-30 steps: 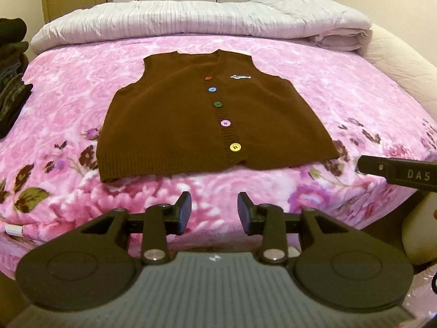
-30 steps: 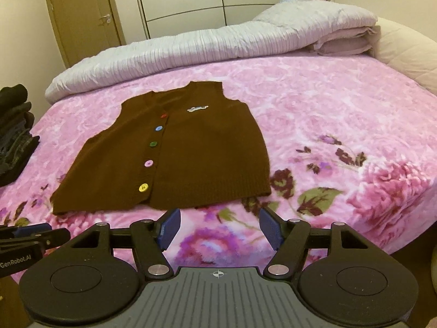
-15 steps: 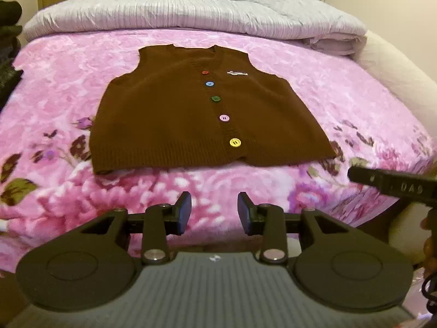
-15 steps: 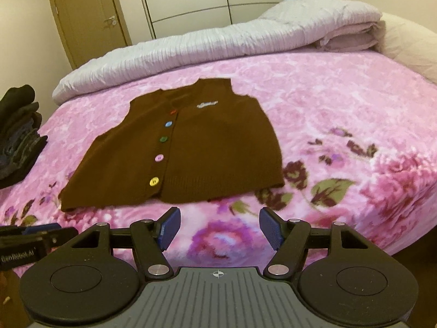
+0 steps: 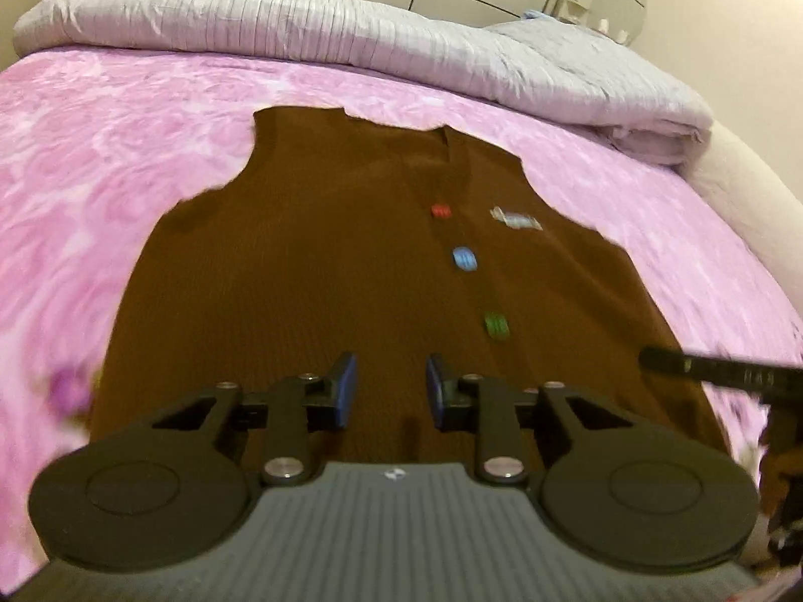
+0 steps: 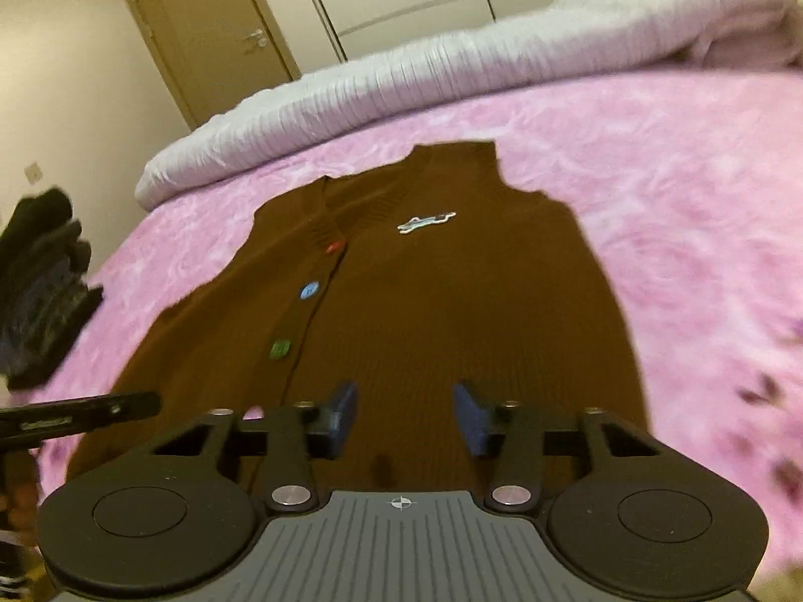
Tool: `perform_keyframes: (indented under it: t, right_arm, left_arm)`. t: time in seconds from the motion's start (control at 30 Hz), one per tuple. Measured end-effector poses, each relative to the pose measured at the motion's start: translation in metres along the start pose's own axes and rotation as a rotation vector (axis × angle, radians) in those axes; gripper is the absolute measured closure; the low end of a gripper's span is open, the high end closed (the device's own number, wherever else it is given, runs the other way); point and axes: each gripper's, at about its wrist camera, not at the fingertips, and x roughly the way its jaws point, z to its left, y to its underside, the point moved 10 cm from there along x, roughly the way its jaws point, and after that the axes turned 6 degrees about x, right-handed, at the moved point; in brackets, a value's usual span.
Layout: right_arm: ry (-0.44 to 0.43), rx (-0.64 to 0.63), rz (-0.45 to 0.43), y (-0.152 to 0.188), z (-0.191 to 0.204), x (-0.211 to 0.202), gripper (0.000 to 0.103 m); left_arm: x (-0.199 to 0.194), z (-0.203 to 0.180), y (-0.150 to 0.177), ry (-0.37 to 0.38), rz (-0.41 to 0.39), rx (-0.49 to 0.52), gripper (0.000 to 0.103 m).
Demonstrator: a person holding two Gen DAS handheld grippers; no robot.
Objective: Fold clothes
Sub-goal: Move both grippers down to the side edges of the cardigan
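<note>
A brown knit vest [image 5: 311, 271] with coloured buttons lies flat and face up on the pink floral bedspread [image 5: 100, 160], neck toward the far side. It also shows in the right wrist view [image 6: 441, 311]. My left gripper [image 5: 390, 391] is open and empty, hovering over the vest's lower left half. My right gripper [image 6: 405, 419] is open and empty over the vest's lower right half. Each gripper's tip shows at the edge of the other's view. The vest's bottom hem is hidden behind both grippers.
A folded grey-lilac quilt [image 5: 351, 40] lies along the far side of the bed. A pile of dark clothes [image 6: 40, 281] sits at the bed's left edge. A door [image 6: 211, 35] and wardrobe stand behind.
Both grippers have moved forward from the bed's near edge to over the vest's lower part. The vest has not moved. Both stay open.
</note>
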Motion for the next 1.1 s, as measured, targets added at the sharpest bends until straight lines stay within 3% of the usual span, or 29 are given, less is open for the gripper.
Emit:
perform_keyframes:
  t: [0.07, 0.17, 0.27, 0.4, 0.5, 0.57, 0.7, 0.73, 0.83, 1.0, 1.1]
  right_arm:
    - [-0.03, 0.019, 0.024, -0.017, -0.007, 0.025, 0.059]
    - [-0.005, 0.016, 0.096, -0.031, -0.009, 0.036, 0.06]
    - [-0.01, -0.012, 0.1, -0.056, -0.007, 0.045, 0.06]
    - [-0.006, -0.04, 0.103, -0.087, -0.008, 0.075, 0.072]
    - [-0.007, -0.05, 0.106, -0.106, -0.011, 0.1, 0.072]
    - [0.01, -0.055, 0.148, -0.109, -0.018, 0.123, 0.072]
    - [0.017, -0.052, 0.207, -0.116, -0.031, 0.155, 0.072]
    - [0.017, -0.054, 0.206, -0.122, -0.032, 0.157, 0.072]
    - [0.002, -0.054, 0.217, -0.147, -0.039, 0.162, 0.071]
    - [-0.055, -0.039, 0.253, -0.197, -0.056, 0.169, 0.071]
    - [-0.053, -0.034, 0.284, -0.218, -0.072, 0.19, 0.071]
  left_arm:
    - [0.011, 0.005, -0.016, 0.005, 0.015, -0.004, 0.082]
    - [0.022, 0.016, -0.036, -0.017, 0.052, 0.004, 0.082]
    - [0.036, 0.027, -0.055, -0.042, 0.029, 0.004, 0.082]
    - [0.07, 0.051, -0.07, -0.081, 0.04, -0.033, 0.09]
    - [0.096, 0.061, -0.079, -0.087, 0.049, 0.009, 0.09]
    - [0.121, 0.063, -0.078, -0.094, 0.106, 0.075, 0.089]
    - [0.149, 0.072, -0.096, -0.058, 0.116, 0.122, 0.081]
    - [0.153, 0.077, -0.105, -0.048, 0.125, 0.107, 0.081]
    - [0.154, 0.098, -0.138, -0.111, 0.117, 0.077, 0.085]
    - [0.155, 0.119, -0.18, -0.028, 0.092, -0.006, 0.074]
    - [0.177, 0.142, -0.196, -0.041, 0.098, -0.077, 0.074]
